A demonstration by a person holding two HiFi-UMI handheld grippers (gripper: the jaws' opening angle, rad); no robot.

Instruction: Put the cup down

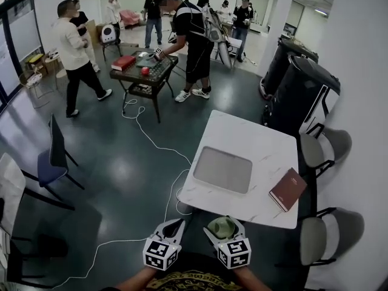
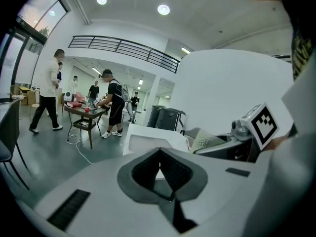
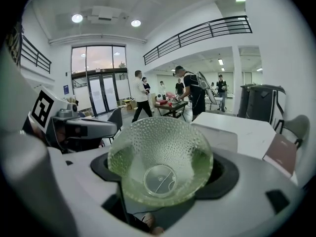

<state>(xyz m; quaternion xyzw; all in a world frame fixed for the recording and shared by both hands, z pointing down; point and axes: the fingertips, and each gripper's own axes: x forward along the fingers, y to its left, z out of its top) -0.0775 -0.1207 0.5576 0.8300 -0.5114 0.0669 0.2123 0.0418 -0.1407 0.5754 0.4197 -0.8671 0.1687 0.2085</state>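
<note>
A pale green dimpled glass cup fills the right gripper view, its mouth toward the camera. My right gripper is shut on it. In the head view the cup hangs just off the near edge of the white table, between the jaws of the right gripper. Beside it on the left, my left gripper is shut with nothing in it; its jaw tips meet. The cup also shows in the left gripper view, off to the right.
On the table lie a grey tray and a brown book. Grey chairs stand on its right side. A white cable runs over the floor. Several people stand round a dark table far back. Black bins are at right.
</note>
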